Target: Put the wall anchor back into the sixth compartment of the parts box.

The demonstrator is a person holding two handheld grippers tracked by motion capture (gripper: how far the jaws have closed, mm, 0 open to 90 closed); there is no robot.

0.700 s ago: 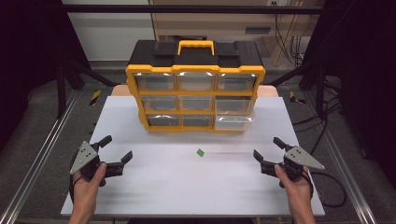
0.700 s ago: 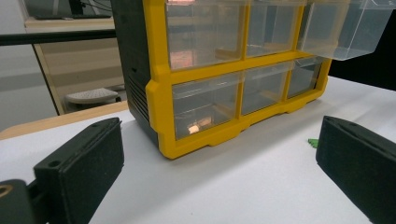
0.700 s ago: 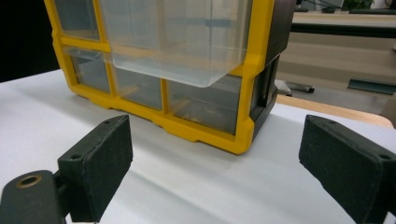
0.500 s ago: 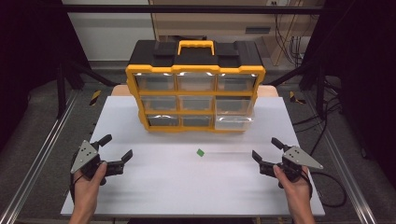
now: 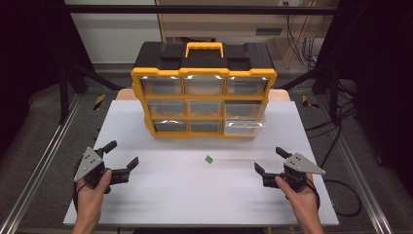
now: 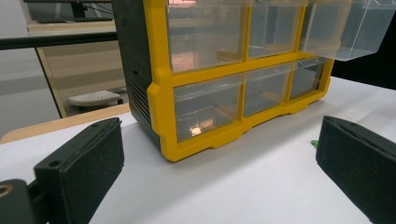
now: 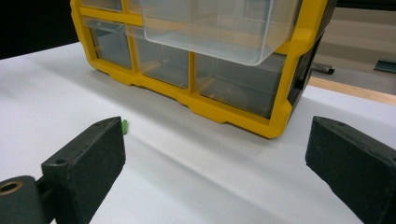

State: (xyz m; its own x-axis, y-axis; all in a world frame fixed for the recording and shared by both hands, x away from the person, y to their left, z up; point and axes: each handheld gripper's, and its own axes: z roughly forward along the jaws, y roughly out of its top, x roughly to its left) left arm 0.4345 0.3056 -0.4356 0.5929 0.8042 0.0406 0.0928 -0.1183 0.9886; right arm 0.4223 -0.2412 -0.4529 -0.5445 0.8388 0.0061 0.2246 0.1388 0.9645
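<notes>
Both grippers (image 5: pixel 122 155) (image 5: pixel 269 160) wide apart, empty.

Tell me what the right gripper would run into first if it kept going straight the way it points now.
Probably the yellow organiser: the right gripper, jaws open and empty, aims over bare white table at its bottom right corner. The small green piece lies off to the side.

No text, label, brand, number or sign can be read anywhere. None is borne by the yellow-and-black plastic drawer cabinet with clear drawers (image 5: pixel 203 90), nor by the white table top (image 5: pixel 185 190). Nothing is printed on the small green piece (image 5: pixel 209 159).
</notes>
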